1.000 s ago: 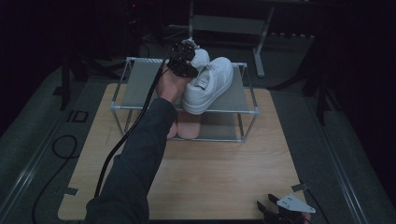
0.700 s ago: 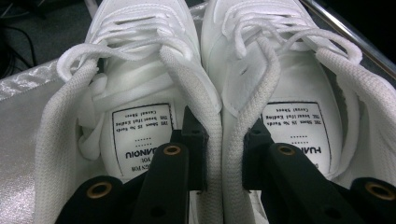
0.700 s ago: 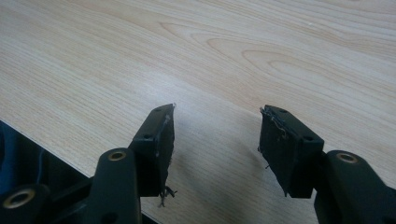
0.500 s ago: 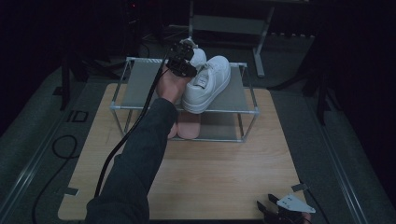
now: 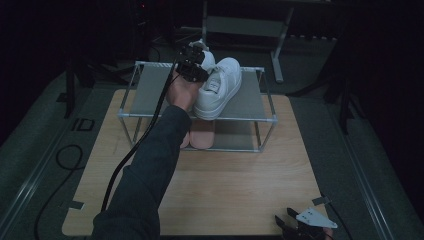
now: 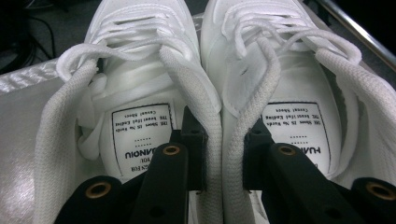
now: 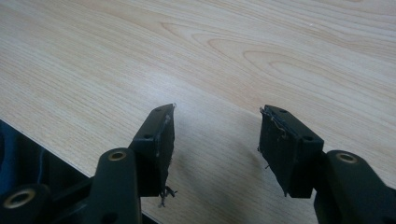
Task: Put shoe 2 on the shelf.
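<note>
Fingers (image 6: 184, 135) of the left gripper (image 6: 219, 163) pinched both white sneakers' (image 5: 218, 90) adjoining collars, carrying the pair together on the rack (image 5: 150, 87); the right gripper (image 7: 217, 140) idled wide above the tabletop (image 7: 233, 56).

Left gripper (image 6: 223, 140) fingers pinched close, arm outstretched; right gripper (image 7: 215, 144) fingers apart.

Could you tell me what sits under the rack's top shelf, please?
A pink pair of shoes rests on the wooden table beneath the shelf; their far ends are covered.
</note>
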Motion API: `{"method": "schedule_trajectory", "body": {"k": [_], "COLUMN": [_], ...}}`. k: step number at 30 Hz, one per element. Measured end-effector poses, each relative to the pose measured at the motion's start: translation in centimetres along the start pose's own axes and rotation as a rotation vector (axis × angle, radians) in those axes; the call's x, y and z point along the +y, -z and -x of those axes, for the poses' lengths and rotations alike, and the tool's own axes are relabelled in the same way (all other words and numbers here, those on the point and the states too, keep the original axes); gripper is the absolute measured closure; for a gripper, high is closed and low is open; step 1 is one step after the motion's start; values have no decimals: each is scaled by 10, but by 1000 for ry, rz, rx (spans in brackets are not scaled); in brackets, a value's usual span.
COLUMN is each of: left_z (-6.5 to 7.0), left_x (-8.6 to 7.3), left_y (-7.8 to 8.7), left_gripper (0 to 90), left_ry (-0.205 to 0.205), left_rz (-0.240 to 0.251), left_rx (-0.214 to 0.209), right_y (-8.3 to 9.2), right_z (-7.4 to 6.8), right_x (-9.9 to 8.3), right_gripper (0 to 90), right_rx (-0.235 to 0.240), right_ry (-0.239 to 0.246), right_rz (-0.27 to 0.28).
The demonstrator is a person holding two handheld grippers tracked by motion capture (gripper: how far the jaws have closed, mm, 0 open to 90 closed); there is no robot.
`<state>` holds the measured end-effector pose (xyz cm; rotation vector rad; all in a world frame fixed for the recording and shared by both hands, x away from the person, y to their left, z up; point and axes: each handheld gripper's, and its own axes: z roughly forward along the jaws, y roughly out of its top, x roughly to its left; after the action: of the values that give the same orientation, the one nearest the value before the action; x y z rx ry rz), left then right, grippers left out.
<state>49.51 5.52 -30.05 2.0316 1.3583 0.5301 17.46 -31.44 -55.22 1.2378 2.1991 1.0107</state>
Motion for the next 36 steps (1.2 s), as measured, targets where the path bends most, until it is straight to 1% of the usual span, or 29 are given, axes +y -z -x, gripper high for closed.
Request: {"method": "schedule_trajectory", "body": {"k": [5, 8, 20, 21, 28, 31, 36], "left_z": [-1, -1, -3, -3, -8, -9, -11], "left_x": [0, 0, 0, 0, -1, -2, -2], "left_y": [0, 0, -2, -2, -1, -2, -2], "left_gripper": [766, 765, 762, 762, 762, 762, 762], "left_ry": [14, 16, 49, 52, 76, 90, 99], "left_rz": [-1, 0, 7, 6, 9, 19, 17], "left_rx": [15, 16, 41, 49, 64, 73, 79], "right_y": [0, 0, 0, 0, 0, 0, 0], "right_z": [0, 0, 0, 0, 0, 0, 0], "right_x": [0, 0, 0, 0, 0, 0, 0], "right_gripper": [444, 444, 444, 444, 444, 444, 444], "right_rx": [0, 0, 0, 0, 1, 1, 1], "right_ry": [1, 0, 0, -1, -1, -1, -2], "right_rz": [0, 1, 2, 2, 2, 1, 1]}}
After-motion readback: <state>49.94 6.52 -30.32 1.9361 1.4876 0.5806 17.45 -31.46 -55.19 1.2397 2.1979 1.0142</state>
